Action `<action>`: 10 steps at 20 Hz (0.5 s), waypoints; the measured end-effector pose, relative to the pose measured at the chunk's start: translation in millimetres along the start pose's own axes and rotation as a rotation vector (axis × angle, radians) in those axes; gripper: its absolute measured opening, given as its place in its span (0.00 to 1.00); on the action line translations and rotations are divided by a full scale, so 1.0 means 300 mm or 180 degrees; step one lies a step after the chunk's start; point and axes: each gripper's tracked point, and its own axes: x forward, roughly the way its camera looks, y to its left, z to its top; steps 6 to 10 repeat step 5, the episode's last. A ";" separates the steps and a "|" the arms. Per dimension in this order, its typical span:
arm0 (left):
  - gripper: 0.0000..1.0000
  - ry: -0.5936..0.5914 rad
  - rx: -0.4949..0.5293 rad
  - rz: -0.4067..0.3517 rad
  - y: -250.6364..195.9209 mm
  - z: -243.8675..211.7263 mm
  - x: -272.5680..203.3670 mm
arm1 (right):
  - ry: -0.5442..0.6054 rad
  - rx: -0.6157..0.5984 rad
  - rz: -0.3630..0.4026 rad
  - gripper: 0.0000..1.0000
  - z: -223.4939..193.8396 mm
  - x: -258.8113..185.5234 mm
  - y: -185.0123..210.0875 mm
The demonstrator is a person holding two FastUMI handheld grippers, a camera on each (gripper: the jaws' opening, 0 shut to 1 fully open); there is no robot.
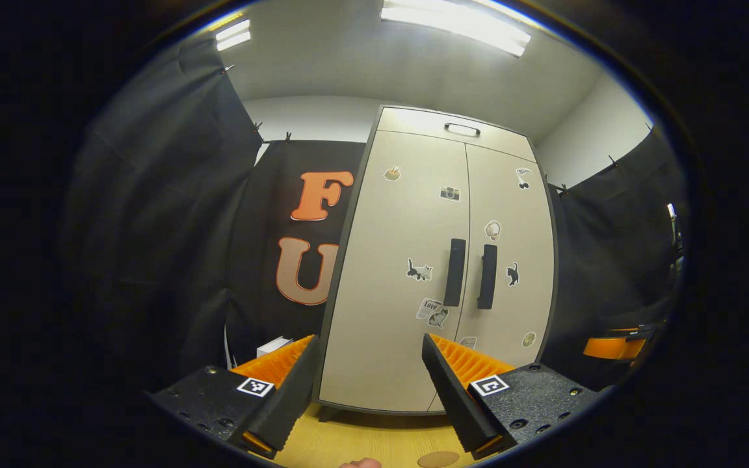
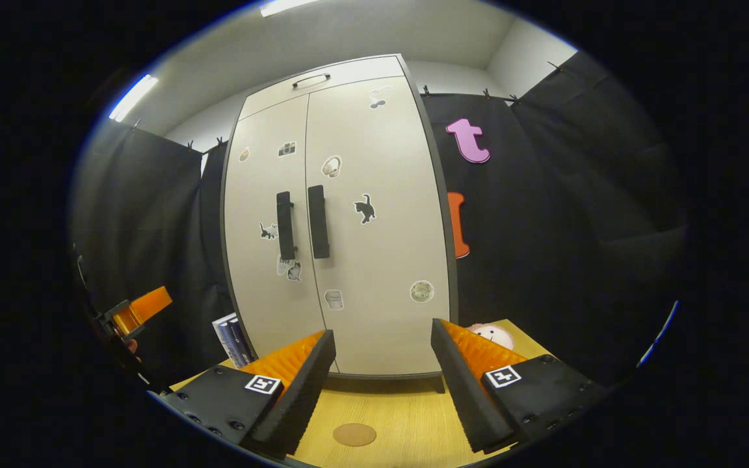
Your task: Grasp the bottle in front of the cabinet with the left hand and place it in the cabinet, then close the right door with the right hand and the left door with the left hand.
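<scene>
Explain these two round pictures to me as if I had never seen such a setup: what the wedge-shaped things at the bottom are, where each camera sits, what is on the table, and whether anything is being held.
A person holds a two-finger grasping tool in each hand. A small wide-angle camera rides on each tool and looks forward along its fingers, so those wedges at the bottom are the tool's own fingers.

The left gripper view shows the left tool, open and holding nothing. The right gripper view shows the right tool, also open and empty.

Both face a pale cabinet with stickers, standing on a wooden table. Its two doors are shut, with dark handles side by side in the middle. A round coaster-like disc lies on the table in front. Something pink sits to the cabinet's right, and box-like items to its left.
</scene>
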 end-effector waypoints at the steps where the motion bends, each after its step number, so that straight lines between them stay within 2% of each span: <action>1: 0.95 0.0002 0.0002 0.0002 0.001 -0.002 0.001 | 0.0000 0.0003 0.0001 0.98 0.001 0.000 -0.001; 10: 0.95 0.0021 -0.0001 0.0008 0.006 -0.010 0.004 | 0.0006 0.0011 0.0006 0.98 -0.002 0.002 0.003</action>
